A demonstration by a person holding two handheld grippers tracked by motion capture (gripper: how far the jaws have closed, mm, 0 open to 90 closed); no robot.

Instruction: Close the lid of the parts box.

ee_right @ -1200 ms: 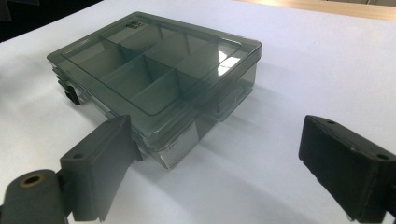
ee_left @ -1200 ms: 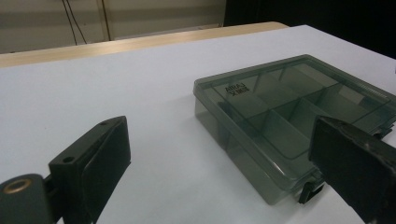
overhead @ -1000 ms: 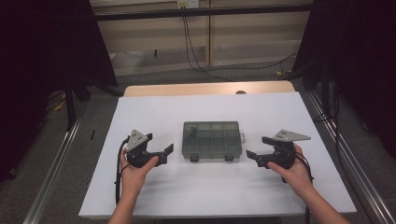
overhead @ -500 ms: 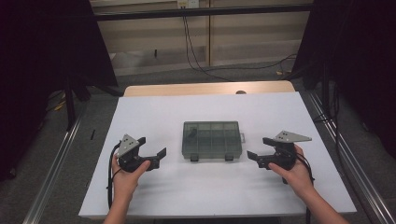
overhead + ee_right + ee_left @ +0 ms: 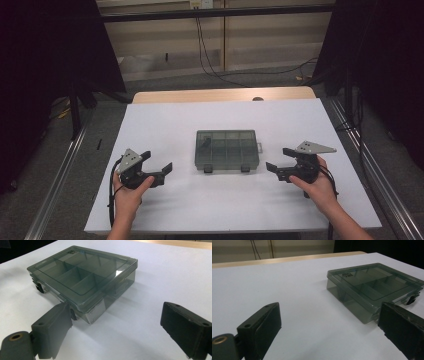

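A white table (image 5: 165, 125) takes up most of the high view, with a strip of bare wood (image 5: 200, 95) along its far edge. On it, about midway across and a little nearer the person than the wood strip, lies the box (image 5: 227, 150): flat, smoky and see-through, its lid down, with dividers inside showing through the lid. Two dark latches (image 5: 208, 170) sit on the box's near side, and a small tab juts from its right end.

The left gripper (image 5: 159, 167) is left of the box and slightly nearer the person, well apart from it, held in a hand (image 5: 129, 192) close above the table. Its jaws are spread wide with nothing between them; in the left gripper view the box's near corner (image 5: 364, 315) lies just ahead of the right-hand jaw.

The right gripper (image 5: 278, 161) is right of the box, near it but not touching, held in the other hand (image 5: 320, 187). Its jaws are also spread wide and hold nothing. In the right gripper view a white label (image 5: 96, 311) shows on the box's end wall.
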